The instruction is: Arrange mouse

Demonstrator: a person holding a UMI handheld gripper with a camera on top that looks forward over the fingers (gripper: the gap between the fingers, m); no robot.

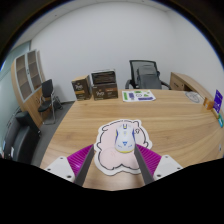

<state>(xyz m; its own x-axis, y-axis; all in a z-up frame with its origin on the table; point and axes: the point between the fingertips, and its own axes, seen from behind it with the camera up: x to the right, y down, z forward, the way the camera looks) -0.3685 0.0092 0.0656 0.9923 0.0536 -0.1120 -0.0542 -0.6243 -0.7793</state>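
We see our hand-held gripper spread wide above the long wooden table. The small white computer mouse rests on a cream sheep-shaped mouse mat, between and just beyond the fingers, untouched.

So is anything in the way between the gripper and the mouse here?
Nothing visible. The mouse sits on a sheep-shaped mat just ahead of the open gripper, roughly in line with the gap between the fingers. Only bare mat lies between them; the boxes stand far beyond, at the table's far edge.
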